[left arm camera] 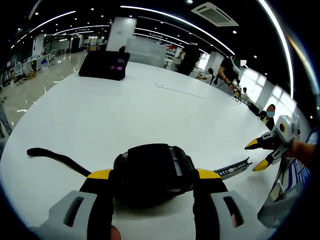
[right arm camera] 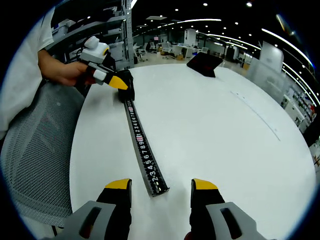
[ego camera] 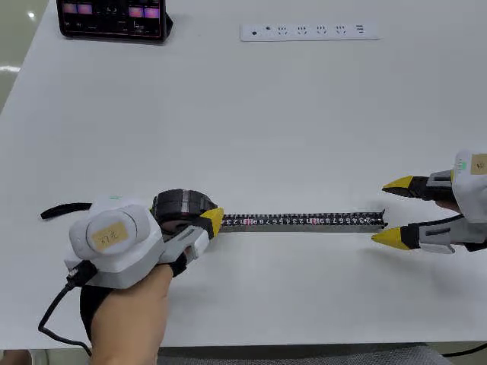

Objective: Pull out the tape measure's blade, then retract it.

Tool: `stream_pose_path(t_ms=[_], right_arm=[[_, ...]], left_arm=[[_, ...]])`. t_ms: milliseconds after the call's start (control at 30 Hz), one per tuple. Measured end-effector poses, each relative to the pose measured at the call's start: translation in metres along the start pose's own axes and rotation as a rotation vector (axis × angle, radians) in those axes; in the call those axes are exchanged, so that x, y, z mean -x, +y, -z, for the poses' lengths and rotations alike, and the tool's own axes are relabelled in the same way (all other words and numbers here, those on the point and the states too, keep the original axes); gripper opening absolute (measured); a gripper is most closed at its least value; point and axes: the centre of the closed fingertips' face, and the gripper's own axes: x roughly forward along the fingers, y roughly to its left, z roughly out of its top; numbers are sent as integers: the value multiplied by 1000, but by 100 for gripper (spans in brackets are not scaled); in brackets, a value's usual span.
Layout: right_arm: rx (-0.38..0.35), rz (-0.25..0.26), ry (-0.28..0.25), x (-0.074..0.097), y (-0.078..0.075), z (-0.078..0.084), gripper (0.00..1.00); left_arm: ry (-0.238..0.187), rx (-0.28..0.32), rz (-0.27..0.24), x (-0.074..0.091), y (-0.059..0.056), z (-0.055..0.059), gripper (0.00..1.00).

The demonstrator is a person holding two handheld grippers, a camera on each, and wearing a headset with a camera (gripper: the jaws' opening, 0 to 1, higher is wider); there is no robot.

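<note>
Open-plan office hall, ceiling light strips (right arm camera: 200, 20), rows of desks (right arm camera: 167, 50), white workbench (ego camera: 228, 137)

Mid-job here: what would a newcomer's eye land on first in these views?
The blade, lying as a long dark line across the white table, running from the black tape measure held in the left claw. Next, the right claw, open at the blade's free end, its yellow tips on either side of it without gripping.

Black tape measure (ego camera: 181, 210), blade (ego camera: 304, 220) extended flat on table.
</note>
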Motion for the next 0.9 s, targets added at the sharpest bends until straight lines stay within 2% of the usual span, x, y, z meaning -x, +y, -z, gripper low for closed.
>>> stream_pose_path(t_ms=[433, 633, 900], right_arm=[[101, -96, 84, -8, 1, 10, 29], [137, -114, 103, -11, 1, 13, 21], [165, -128, 127, -13, 3, 18, 16]], left_arm=[[1, -2, 0, 0, 0, 0, 59], [2, -1, 0, 1, 0, 0, 59], [3, -1, 0, 1, 0, 0, 60]])
